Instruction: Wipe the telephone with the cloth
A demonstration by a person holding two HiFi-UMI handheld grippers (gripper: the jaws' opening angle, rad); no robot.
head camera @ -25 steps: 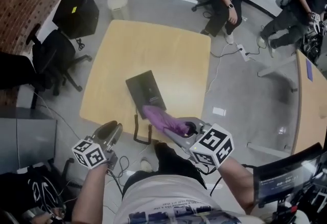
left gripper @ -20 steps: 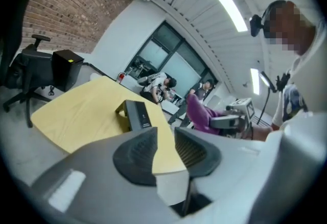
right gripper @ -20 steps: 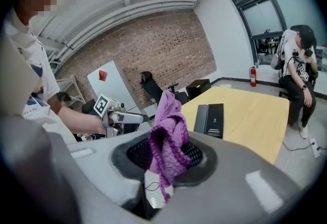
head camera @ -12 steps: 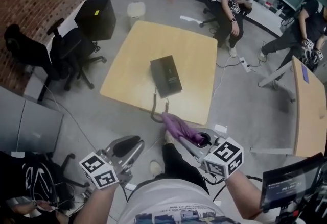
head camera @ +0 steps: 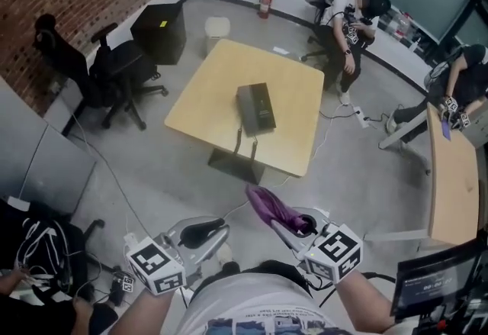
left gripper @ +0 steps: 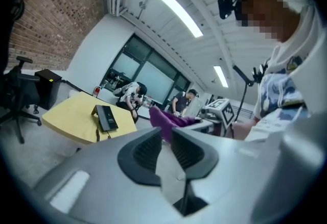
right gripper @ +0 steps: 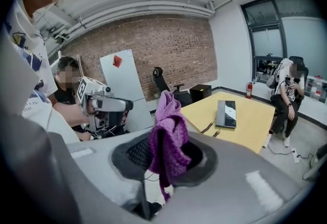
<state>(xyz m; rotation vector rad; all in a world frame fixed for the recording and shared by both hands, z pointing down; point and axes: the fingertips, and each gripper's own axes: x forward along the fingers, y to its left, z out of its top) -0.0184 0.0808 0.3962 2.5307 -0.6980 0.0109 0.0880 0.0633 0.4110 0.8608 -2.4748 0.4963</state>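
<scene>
Draping from the right hand-held gripper (right gripper: pixel 164 152), cloth (right gripper: pixel 168 118) partly covers its pads (right gripper: pixel 137 153).

Telephone (head camera: pixel 255 107) on table (head camera: pixel 207 89); chairs (head camera: pixel 114 68) left of table; cloth (head camera: pixel 267 205) in right gripper (head camera: pixel 294 223), apart from table.

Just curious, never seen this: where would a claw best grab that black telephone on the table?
Probably across its two long sides, coming down from above: the telephone lies flat on the table, and its narrow width looks easiest to span.
</scene>
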